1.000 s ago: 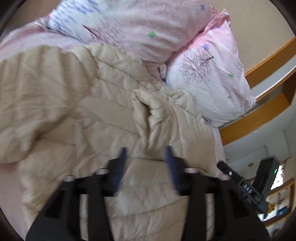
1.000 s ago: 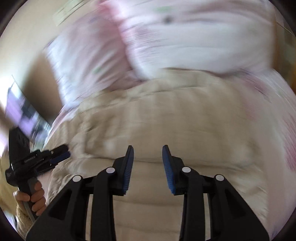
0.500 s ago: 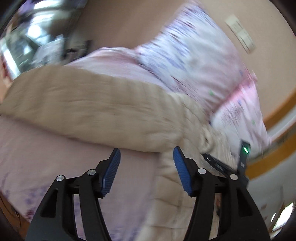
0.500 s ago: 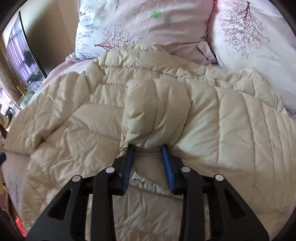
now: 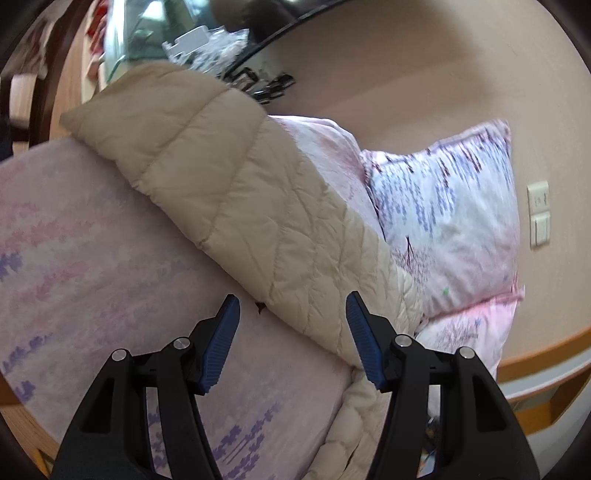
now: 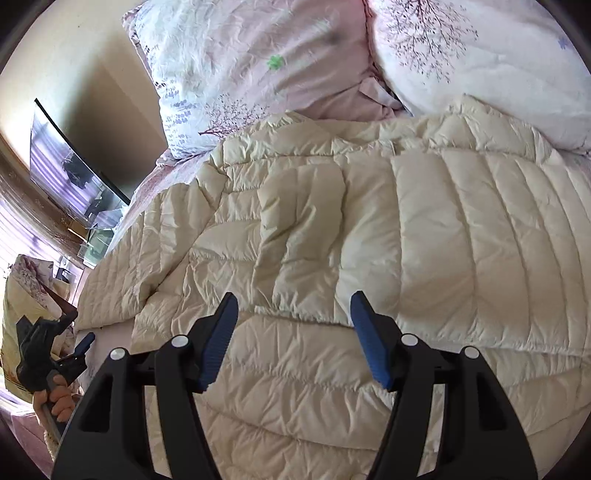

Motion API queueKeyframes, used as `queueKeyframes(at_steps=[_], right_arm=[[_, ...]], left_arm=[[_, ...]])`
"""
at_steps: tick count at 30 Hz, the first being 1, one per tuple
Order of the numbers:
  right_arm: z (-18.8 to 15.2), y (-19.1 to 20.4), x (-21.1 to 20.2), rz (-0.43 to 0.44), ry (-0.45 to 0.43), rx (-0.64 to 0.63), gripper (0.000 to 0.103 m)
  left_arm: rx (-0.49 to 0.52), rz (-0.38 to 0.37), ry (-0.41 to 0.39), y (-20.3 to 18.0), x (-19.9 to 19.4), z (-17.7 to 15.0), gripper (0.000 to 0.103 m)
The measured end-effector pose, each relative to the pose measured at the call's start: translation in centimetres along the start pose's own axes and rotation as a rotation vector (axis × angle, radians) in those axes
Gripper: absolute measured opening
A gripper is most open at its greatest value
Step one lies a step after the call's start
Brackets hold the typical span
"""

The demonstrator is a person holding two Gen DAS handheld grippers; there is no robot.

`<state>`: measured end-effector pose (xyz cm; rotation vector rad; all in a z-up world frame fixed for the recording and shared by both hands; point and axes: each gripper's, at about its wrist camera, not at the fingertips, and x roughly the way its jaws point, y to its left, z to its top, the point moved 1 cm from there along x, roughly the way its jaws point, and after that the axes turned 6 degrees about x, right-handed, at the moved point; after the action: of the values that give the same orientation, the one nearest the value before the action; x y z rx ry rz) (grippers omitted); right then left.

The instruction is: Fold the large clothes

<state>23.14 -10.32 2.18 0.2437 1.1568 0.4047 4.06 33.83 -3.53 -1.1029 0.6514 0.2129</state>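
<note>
A cream quilted down coat (image 6: 369, 229) lies spread on the bed, one sleeve (image 6: 299, 229) folded in over its body. My right gripper (image 6: 293, 299) hovers just above the coat's middle with its jaws opening; no cloth is pinched between them. The coat's other sleeve (image 5: 240, 192) stretches out over the pink sheet (image 5: 92, 258). My left gripper (image 5: 291, 299) is open low over the sheet, with the sleeve's lower edge just ahead of its fingers and nothing gripped. In the right wrist view the left gripper (image 6: 79, 347) shows at the far left, held by a hand (image 6: 59, 398).
Two floral pillows (image 6: 258, 62) (image 6: 480, 55) lean at the head of the bed behind the coat. A dark TV screen (image 6: 70, 166) hangs on the wall to the left, with a glass stand (image 5: 140, 33) below. A wooden ledge (image 5: 546, 354) runs beside the bed.
My right gripper has let go of the sleeve fold and opened wide. My left gripper has swung off the coat's body to the outstretched sleeve and the bare sheet.
</note>
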Motion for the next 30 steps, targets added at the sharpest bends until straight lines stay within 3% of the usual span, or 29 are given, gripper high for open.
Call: queueKeyframes(at_steps=[8,11,12,13,15,19,24,30], right_arm=[[-1.0,-0.8,-0.6,0.041,-0.003,0.005,0.064],[-1.2,-1.4,-1.2,0.049,-0.01,0.006,0.064],[-1.2,-1.6,-1.5,0.05,-0.013,0.007,0.064],[-1.3,-1.9,-1.7,0.05,-0.016,0.009,0.064],[-1.3,-2.7,-2.5,0.054,-0.025,0.018,0.064],[-1.2,-4.4,-4.3,0.06,-0.06,0.039,0.064],[-1.0,-6.6,-6.8,0.048,-0.125,0.061,0.064],[-1.0,-9.5,-8.3,0.02,-0.161,0.113,0.064]], left_arm=[[-0.082,0.051,-0.087,1.4,-0.2,2.2,0.053],[-0.097,0.091,-0.096,2.0,-0.1,3.0,0.032],[-0.092,0.107,-0.096,2.0,0.1,3.2,0.018],[-0.087,0.112,-0.095,2.0,0.2,3.4,0.011],[-0.06,0.115,-0.1,1.3,0.0,3.7,0.006],[0.063,0.11,-0.149,-2.6,-1.3,4.3,0.004],[0.276,0.037,-0.17,-11.1,-1.9,3.1,0.004],[0.539,-0.134,-0.063,-21.6,0.6,-2.9,0.004]])
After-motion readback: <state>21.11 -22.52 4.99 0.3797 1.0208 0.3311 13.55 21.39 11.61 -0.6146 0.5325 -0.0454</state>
